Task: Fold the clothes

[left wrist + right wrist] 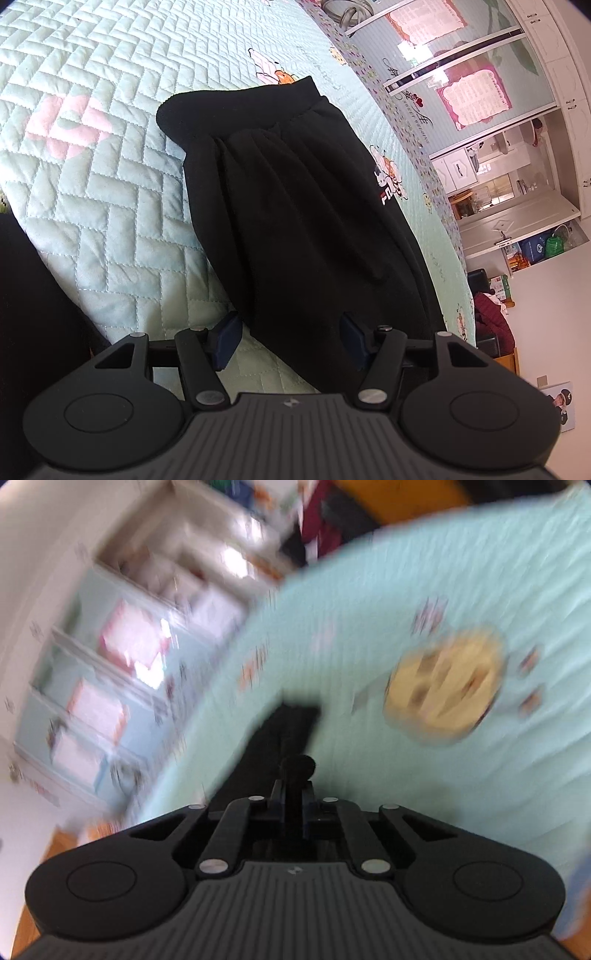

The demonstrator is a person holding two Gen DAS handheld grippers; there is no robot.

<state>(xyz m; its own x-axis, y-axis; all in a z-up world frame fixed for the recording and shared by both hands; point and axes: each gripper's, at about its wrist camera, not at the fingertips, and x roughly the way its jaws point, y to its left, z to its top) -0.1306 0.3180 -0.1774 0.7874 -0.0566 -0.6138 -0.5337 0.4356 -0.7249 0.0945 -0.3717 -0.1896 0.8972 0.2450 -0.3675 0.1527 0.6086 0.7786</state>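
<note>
Black trousers (295, 206) lie on the mint quilted bedspread (92, 147), waistband at the far end, a small white and red logo (384, 186) near their right edge. My left gripper (291, 338) hovers open just above the near end of the trousers, its blue pads (227, 338) spread to either side of the cloth. The right wrist view is motion-blurred. There my right gripper (293, 786) is shut on a strip of black fabric (284, 727) that stretches away from the fingers over the bedspread (369, 738).
A wardrobe with sliding glass doors and pink posters (476, 96) stands beyond the bed's right edge, with a white door (517, 225) and a dark sofa (491, 317) past it. A yellow cartoon print (447, 690) marks the bedspread. Dark cloth (33, 314) fills the left edge.
</note>
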